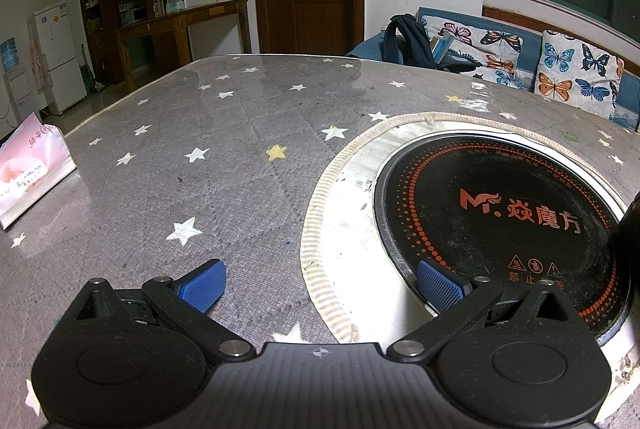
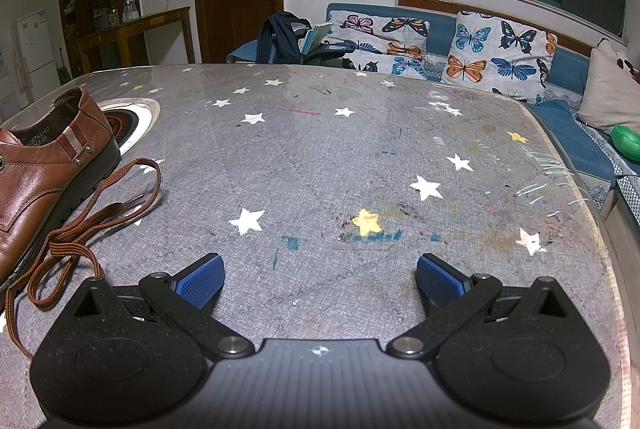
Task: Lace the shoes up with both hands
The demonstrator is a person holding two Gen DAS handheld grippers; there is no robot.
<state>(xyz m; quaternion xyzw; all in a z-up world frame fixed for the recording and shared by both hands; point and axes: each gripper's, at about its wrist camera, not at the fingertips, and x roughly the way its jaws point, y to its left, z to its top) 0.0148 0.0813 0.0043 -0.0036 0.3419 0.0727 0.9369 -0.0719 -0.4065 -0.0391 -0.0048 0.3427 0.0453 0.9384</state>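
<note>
The left gripper, black with blue ribbed pads, sits low in the bottom of the left wrist view with its jaws spread wide and nothing between them. Under it lies the grey quilted table cover with white and yellow stars. At the lower right of that view a round black induction cooktop with orange dots and lettering is sunk into the table inside a pale ring edged with woven cord; the right-hand pad overlaps its near rim in the picture. At the left edge a pink and white plastic packet lies on the cover.

The right gripper, of the same build, is also wide open and empty, above a bare, paint-flecked stretch of the same cover in the bottom centre of the right wrist view. The brown leather lace-up shoe with a black sole and a red and white striped tab stands at the left edge of that view, heel end toward the cooktop behind it. Its brown flat shoelace trails loose over the cover beside the sole, looping toward the lower left corner, well apart from the gripper's pads.

In the upper part of both views a dark backpack rests open on a blue sofa, with books standing in its mouth, beside butterfly-print cushions.
</note>
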